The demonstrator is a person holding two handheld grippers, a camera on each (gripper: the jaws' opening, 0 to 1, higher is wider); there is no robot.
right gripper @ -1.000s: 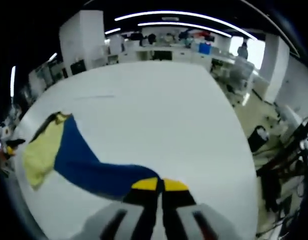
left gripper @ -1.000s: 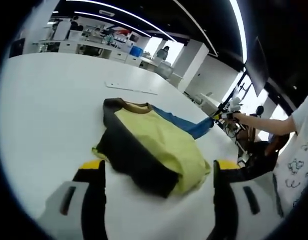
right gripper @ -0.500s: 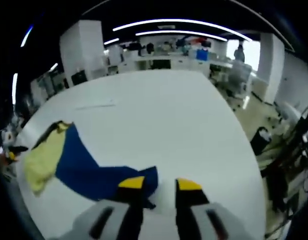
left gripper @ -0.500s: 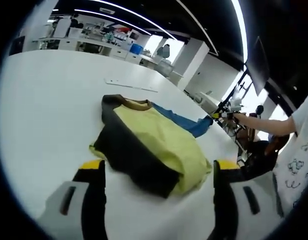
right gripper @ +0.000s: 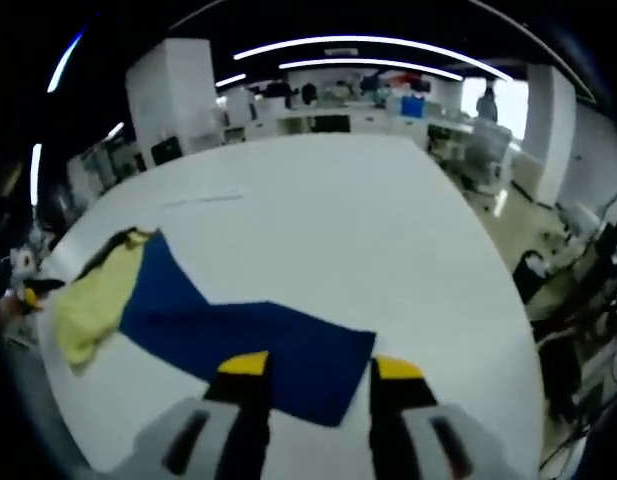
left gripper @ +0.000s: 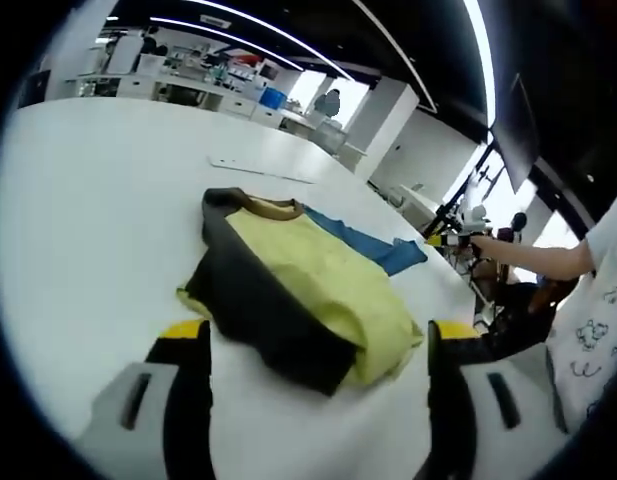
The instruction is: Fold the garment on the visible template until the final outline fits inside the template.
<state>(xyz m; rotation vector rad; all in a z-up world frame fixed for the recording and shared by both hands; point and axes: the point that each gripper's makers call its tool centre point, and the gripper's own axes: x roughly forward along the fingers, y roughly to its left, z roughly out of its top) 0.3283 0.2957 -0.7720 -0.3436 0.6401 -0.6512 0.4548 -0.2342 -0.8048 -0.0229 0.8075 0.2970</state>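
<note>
A yellow, black and blue garment (left gripper: 288, 280) lies bunched on the white table (left gripper: 78, 220), just beyond my open left gripper (left gripper: 318, 330), which holds nothing. Its blue sleeve (left gripper: 373, 248) stretches away toward my right gripper (left gripper: 450, 238), held by a person's arm (left gripper: 533, 258). In the right gripper view the blue sleeve (right gripper: 278, 340) lies spread flat on the table (right gripper: 388, 230), its end just past my right gripper (right gripper: 321, 365), which is open and apart from the cloth. The yellow body (right gripper: 88, 300) sits at the far left.
A thin pale strip (left gripper: 260, 172) lies on the table beyond the garment, also seen as a faint strip (right gripper: 203, 200) in the right gripper view. Desks and shelves (left gripper: 198, 85) stand at the far end. The table edge (right gripper: 503, 300) drops off at the right.
My right gripper has gone from shut on the blue sleeve to open, and the sleeve now lies flat on the table. The left gripper has stayed put.
</note>
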